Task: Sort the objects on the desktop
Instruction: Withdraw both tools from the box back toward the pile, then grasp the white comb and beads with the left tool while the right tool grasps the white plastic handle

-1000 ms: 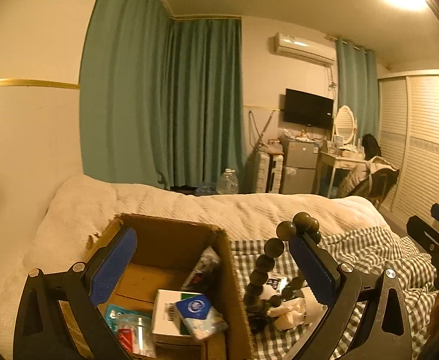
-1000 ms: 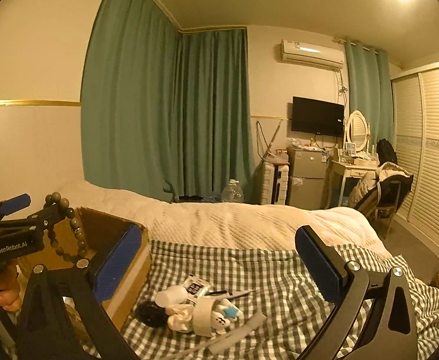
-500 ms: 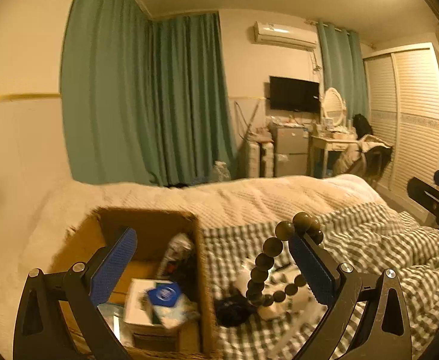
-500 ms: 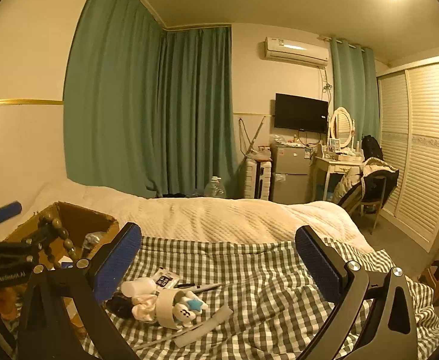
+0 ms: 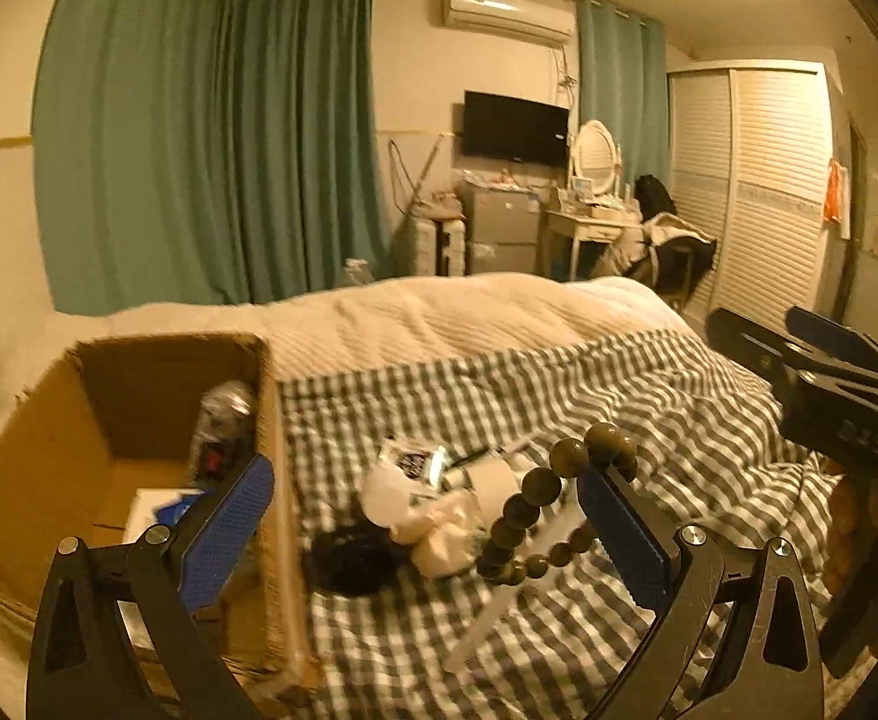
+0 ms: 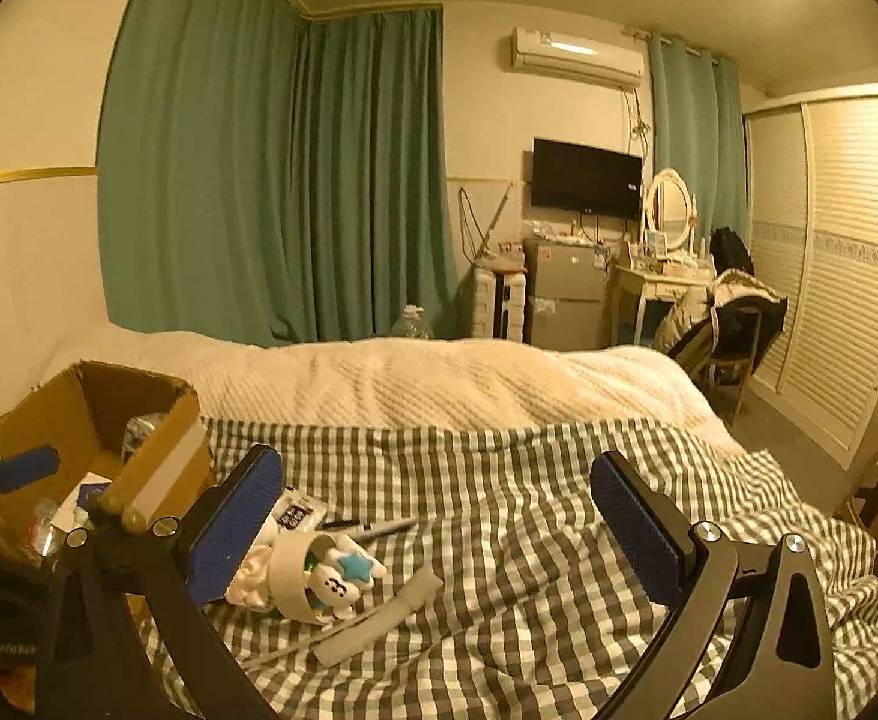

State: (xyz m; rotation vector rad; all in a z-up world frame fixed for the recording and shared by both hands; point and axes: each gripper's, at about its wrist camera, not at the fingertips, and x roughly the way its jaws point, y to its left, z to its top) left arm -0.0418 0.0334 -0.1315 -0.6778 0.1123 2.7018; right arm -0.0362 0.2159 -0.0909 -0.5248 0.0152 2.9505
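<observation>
A string of dark olive beads (image 5: 529,504) hangs hooked over the right fingertip of my left gripper (image 5: 426,516), whose jaws stand wide open. Below it a small pile lies on the checked blanket: a black round item (image 5: 348,558), white soft pieces (image 5: 439,540) and a printed packet (image 5: 408,456). The brown cardboard box (image 5: 168,342) stands to the left, holding a white carton and packets. My right gripper (image 6: 439,534) is open and empty over the blanket, just right of the pile's white roll (image 6: 288,564), star plush (image 6: 348,570) and pen (image 6: 378,531).
A cream quilt (image 6: 408,378) covers the far half of the bed. A white strip (image 6: 378,618) lies in front of the pile. The bed's right edge drops to the floor near a chair (image 6: 727,324) and wardrobe doors (image 6: 847,276). A wall stands behind the box.
My left gripper has swung right from above the box to over the pile, with the beads still hooked on its finger. The right gripper view has shifted, so the box now shows at its left.
</observation>
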